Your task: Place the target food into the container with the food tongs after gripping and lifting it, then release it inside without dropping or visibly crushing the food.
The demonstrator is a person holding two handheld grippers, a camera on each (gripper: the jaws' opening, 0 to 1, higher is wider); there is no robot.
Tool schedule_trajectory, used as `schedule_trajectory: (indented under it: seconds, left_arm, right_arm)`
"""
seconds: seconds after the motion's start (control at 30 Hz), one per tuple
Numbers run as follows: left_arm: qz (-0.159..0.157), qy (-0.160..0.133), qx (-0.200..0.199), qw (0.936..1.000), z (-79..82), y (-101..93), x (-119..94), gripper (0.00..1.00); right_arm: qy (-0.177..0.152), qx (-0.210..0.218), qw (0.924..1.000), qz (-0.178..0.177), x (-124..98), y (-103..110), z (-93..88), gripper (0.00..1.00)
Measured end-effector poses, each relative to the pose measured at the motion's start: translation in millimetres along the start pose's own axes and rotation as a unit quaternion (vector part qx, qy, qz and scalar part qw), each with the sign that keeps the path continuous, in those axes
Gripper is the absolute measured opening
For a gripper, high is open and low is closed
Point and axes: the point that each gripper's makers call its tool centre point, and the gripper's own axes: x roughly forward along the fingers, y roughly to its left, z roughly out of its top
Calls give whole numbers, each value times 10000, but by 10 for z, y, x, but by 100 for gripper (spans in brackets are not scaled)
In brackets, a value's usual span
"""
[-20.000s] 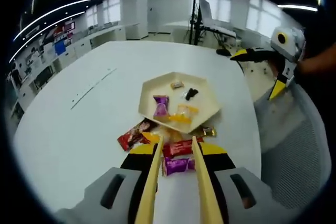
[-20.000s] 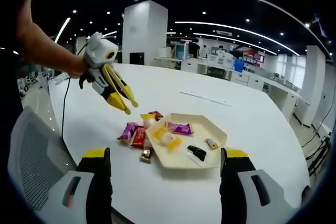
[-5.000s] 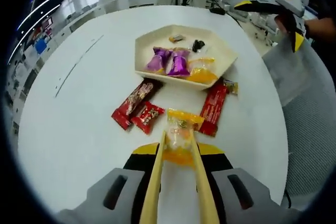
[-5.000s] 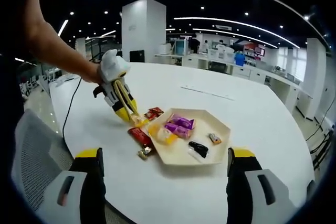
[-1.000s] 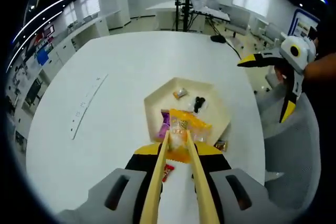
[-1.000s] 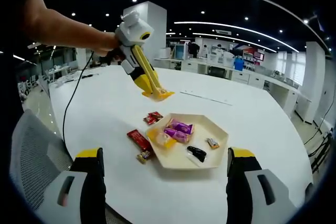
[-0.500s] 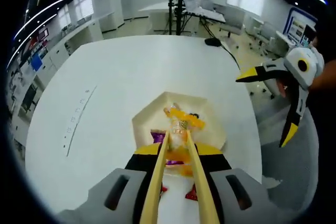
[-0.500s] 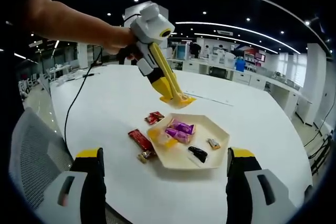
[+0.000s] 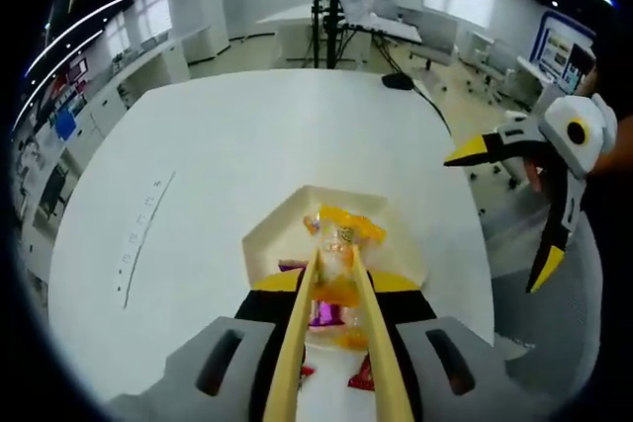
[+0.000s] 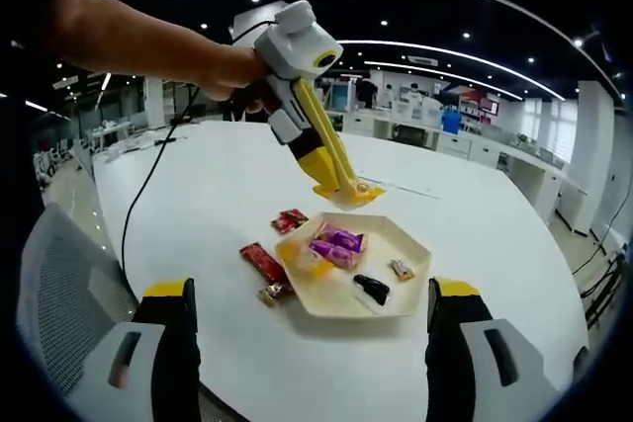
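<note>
Currently, in the left gripper view, we see the left gripper (image 9: 334,256) with its two long yellow tong jaws closed on a yellow and clear wrapped snack packet (image 9: 342,236), which is held in the air above the cream hexagonal tray (image 9: 267,241). The tray rests on the round white tabletop (image 9: 218,155). A purple wrapped candy (image 9: 322,313) lies in the tray, seen between the jaws, and part of a red wrapper (image 9: 361,377) lies on the tabletop just outside the tray. The right gripper (image 9: 504,207) stands at the right edge of this view, off the tabletop, with its yellow-tipped jaws spread wide apart and nothing between them.

Next, in the right gripper view, we see the right gripper's own two jaws at the lower corners, far apart and empty. A hand (image 10: 229,68) carries the left gripper (image 10: 353,193) above the tray (image 10: 407,298), with the yellow packet (image 10: 362,195) clamped at its tips. The tray holds purple candies (image 10: 334,245), a black wrapped item (image 10: 372,290) and a small gold-wrapped sweet (image 10: 401,270). Red packets (image 10: 261,261) lie on the tabletop (image 10: 198,214) just beside the tray.
</note>
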Motion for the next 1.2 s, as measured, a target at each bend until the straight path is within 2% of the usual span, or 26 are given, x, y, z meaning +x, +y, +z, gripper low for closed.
schedule_trajectory:
  seconds: [0.57,0.6,0.63,0.7,0.83,0.9,0.93,1.07,1.2]
  left_arm:
    - [156,-484,99,9987,147,85,-105,24]
    - [224,-521,154,9983,153,108,-114,24]
    - [453,-588,398,9964,172,191,-135,24]
    - [392,-628,311,9968,148,184,-158,24]
    - [446,-673,408,9959,112,211,-195,25]
    - [324,-736,339,9962,101,178,-211,24]
    - [208,-770,294,9964,101,138,-212,24]
    - [131,-1064,295,9938,164,78,-269,23]
    - [103,-1109,300,9933,158,65,-301,23]
  right_arm:
    - [28,-9,10000,17,5,8,-13,95]
    - [35,-12,10000,21,6,10,-16,95]
    - [30,-10,10000,30,7,14,-14,95]
    - [45,-20,10000,39,9,19,-22,95]
    - [26,-6,10000,77,10,34,-14,95]
    - [37,-19,10000,80,10,35,-15,95]
    - [43,-23,10000,83,11,37,-17,95]
    - [48,-18,9999,109,15,47,-20,95]
    - [59,-37,9999,120,20,50,-25,95]
